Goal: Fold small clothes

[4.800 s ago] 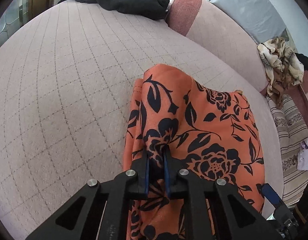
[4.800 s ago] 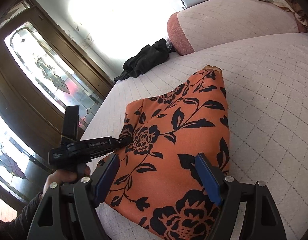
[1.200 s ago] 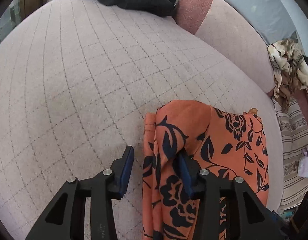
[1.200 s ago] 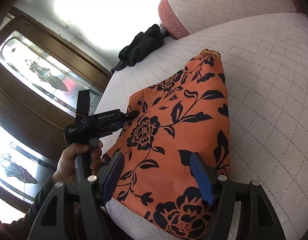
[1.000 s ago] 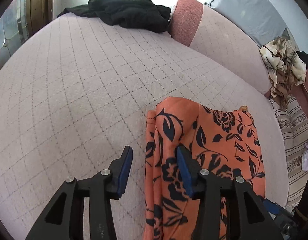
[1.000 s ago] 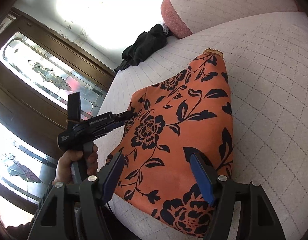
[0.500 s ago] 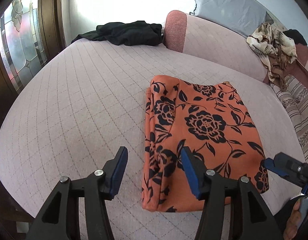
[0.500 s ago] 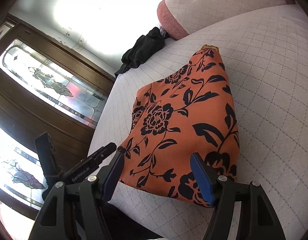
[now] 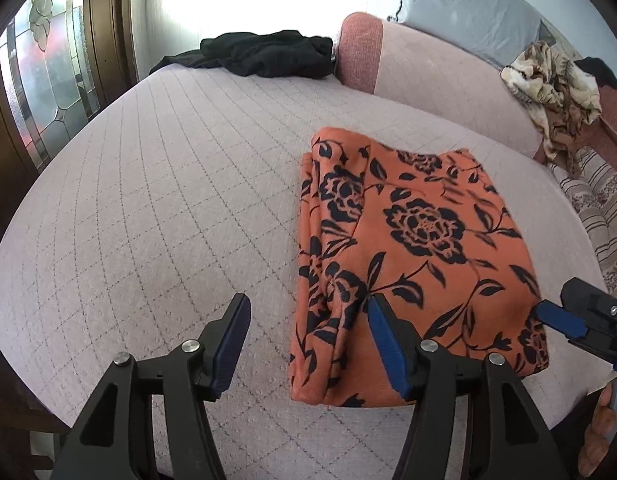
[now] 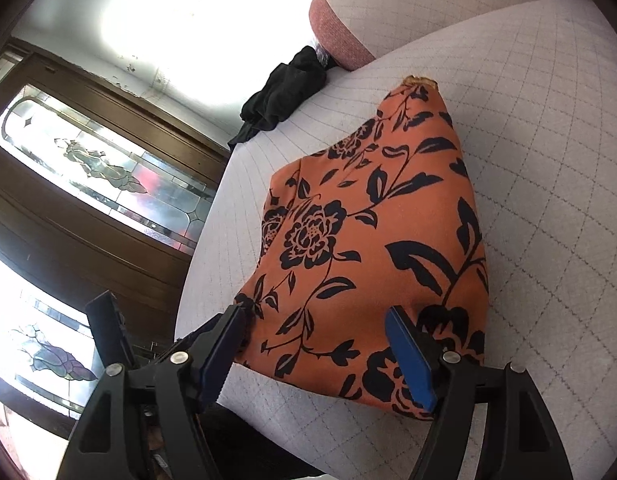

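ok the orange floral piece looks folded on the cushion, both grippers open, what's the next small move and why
Probably lift both grippers clear and turn toward the next garment. The orange floral cloth lies flat in a layered rectangle on the quilted cushion; the left gripper and right gripper are open and hold nothing. The black garment lies crumpled at the far end, likely the next piece.

a home, most likely a living room. a wide pink quilted sofa seat [image 9: 156, 208] fills the middle of the frame, its padded backrest [image 9: 440, 80] at the upper right. a dark wooden door with leaded stained-glass panels [image 10: 92, 168] stands at the left. loose clothes lie about: a crumpled black garment [image 9: 268, 56] at top centre, a cream-and-brown patterned cloth [image 9: 556, 80] at the right edge.
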